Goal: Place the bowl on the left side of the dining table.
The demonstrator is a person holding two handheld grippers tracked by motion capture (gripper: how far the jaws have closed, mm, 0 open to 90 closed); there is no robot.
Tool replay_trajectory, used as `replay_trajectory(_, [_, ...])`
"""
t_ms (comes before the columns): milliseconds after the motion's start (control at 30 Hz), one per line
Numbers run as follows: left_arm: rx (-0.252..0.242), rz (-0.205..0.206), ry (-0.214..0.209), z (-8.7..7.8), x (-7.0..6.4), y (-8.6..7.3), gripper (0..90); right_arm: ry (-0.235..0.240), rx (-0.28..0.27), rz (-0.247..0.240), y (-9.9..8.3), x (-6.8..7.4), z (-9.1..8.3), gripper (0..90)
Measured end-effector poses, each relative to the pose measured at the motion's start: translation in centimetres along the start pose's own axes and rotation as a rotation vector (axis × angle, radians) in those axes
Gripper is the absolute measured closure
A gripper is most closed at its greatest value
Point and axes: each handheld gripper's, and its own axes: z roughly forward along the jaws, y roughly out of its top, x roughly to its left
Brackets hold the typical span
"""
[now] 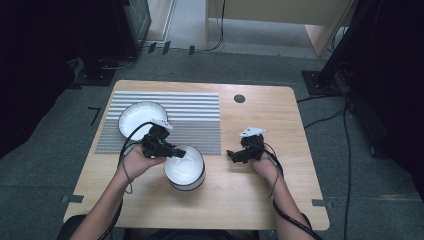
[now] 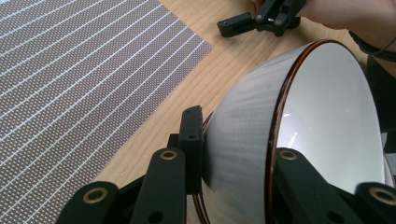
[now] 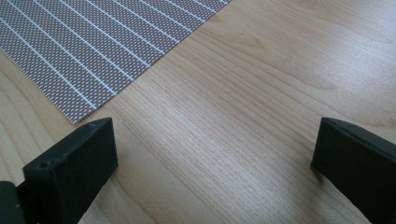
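Near the table's front edge: white round bowl with a dark rim, just off the striped woven placemat | left gripper pinches the bowl's wall | right gripper spread wide over bare wooden table.

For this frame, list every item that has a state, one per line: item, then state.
bowl: on bare wood by the placemat's corner, rim pinched
left gripper: shut on the bowl's rim, one of its fingers outside
right gripper: open, holding nothing, above bare wood
plate: flat on the placemat, untouched
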Motion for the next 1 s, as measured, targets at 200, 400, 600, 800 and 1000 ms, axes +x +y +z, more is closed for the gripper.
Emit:
replay_trajectory(200, [-0.004, -0.003, 0.001, 0.2, 0.2, -0.1, 77.2, 0.000, 0.000, 0.000, 0.0, 0.0, 0.0, 0.0])
replay_trajectory(400, [-0.024, -0.017, -0.031, 0.2, 0.6, -0.3, 76.9, 0.000, 0.001, -0.002, 0.0, 0.0, 0.0, 0.0])
replay_trajectory(600, [-0.023, -0.015, -0.031, 0.1, 0.5, -0.3, 76.7, 0.000, 0.000, -0.002, 0.0, 0.0, 0.0, 0.0])
replay_trajectory(800, [-0.027, 0.000, -0.023, -0.3, 0.2, -0.1, 76.2, 0.000, 0.000, -0.002, 0.0, 0.0, 0.0, 0.0])
replay_trajectory(1000, [-0.030, 0.004, -0.024, -1.1, 0.1, 0.0, 76.0, 0.000, 0.000, 0.000, 0.0, 0.0, 0.0, 0.0])
